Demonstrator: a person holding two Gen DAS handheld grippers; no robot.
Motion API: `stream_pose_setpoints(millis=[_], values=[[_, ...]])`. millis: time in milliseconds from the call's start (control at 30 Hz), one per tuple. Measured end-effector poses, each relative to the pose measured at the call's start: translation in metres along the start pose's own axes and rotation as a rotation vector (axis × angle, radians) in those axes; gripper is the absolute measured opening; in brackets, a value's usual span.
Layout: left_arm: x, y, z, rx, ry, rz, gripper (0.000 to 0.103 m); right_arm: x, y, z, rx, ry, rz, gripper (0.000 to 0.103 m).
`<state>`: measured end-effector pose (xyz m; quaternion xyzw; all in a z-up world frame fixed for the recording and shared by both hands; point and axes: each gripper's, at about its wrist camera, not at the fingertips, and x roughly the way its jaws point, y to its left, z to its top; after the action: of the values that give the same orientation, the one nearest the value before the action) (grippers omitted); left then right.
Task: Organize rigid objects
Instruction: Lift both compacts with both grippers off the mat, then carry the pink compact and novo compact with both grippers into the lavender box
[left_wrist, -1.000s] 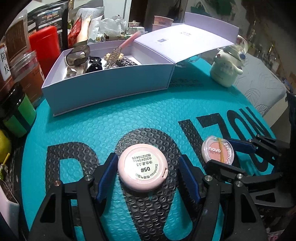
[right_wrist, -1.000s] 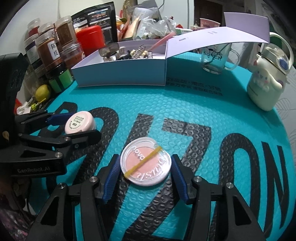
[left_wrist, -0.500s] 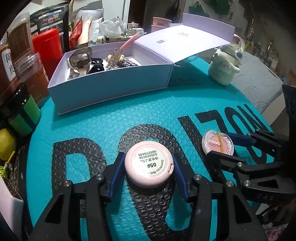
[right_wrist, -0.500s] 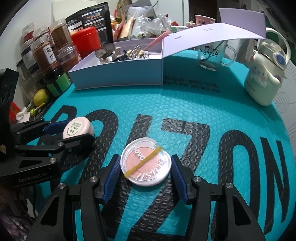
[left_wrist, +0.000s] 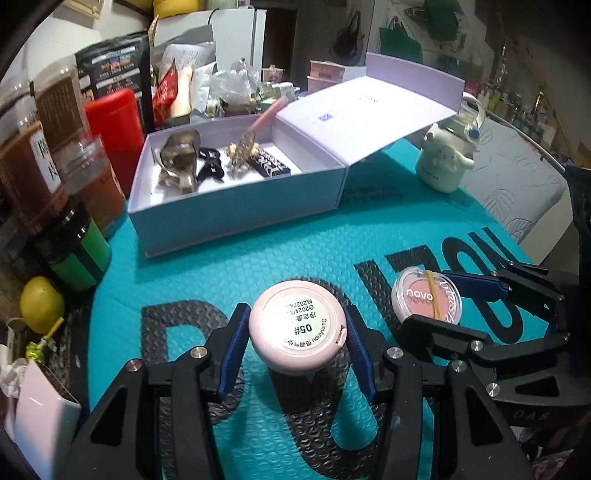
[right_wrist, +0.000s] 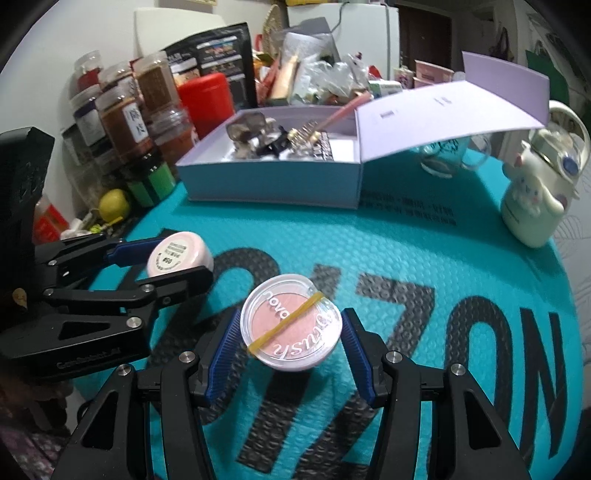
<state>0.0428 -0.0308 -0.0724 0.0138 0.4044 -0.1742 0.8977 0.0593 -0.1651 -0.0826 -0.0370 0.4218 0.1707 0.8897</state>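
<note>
The left gripper (left_wrist: 297, 334) is clamping its blue-padded fingers (left_wrist: 232, 354) on the sides of a round pale-pink plastic compact (left_wrist: 298, 330), which is sitting label-up with a white sticker marked "#05" and appears raised a little off the teal bubble-wrap mat with large black letters (left_wrist: 229, 273). Just to the right of that compact, the right gripper (right_wrist: 291, 338) is gripping a round clear-lidded blush compact with a peach-pink pan and a yellow rubber band across it (right_wrist: 290, 326), its pads pressing on both edges; this one is tilting slightly and also looks lifted clear of the mat. Beyond the pink compact, toward the far side of the mat, an open pale-lavender cardboard box (left_wrist: 236, 206) is resting with its hinged lid (left_wrist: 369, 110) folding out to the right; inside it, hair claws, a black clip, a gold comb-like piece and a pink-handled tool are lying together. Further right of the compact, near the mat's far right edge, a cream-coloured cartoon-dog bottle (left_wrist: 445, 158) is standing upright, and in the right wrist view a clear glass mug (right_wrist: 443, 158) is showing under the lid. To the left of the compact, off the mat's edge, a green jar with a black lid (left_wrist: 74, 254), a yellow lemon (left_wrist: 41, 304), several clear spice jars with brown contents (left_wrist: 44, 147) and a red cylindrical canister (left_wrist: 116, 129) are crowding together, well apart from both held pieces.
</note>
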Motion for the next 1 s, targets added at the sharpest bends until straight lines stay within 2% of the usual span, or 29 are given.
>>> stream_pose_setpoints(millis=[400,567,1000], values=[[-0.021,0.003,0.034,0.021,-0.075,0.041,0.050,-0.021,0.003,0.025,-0.019,-0.067,0.019,0.054],[-0.027,0.002,0.047,0.032,-0.097,0.042,0.050,-0.031,0.001,0.039,-0.033,-0.096,0.040,0.054],[-0.030,0.000,0.089,0.061,-0.153,0.041,0.050,-0.045,-0.004,0.083,-0.098,-0.174,0.031,0.054]])
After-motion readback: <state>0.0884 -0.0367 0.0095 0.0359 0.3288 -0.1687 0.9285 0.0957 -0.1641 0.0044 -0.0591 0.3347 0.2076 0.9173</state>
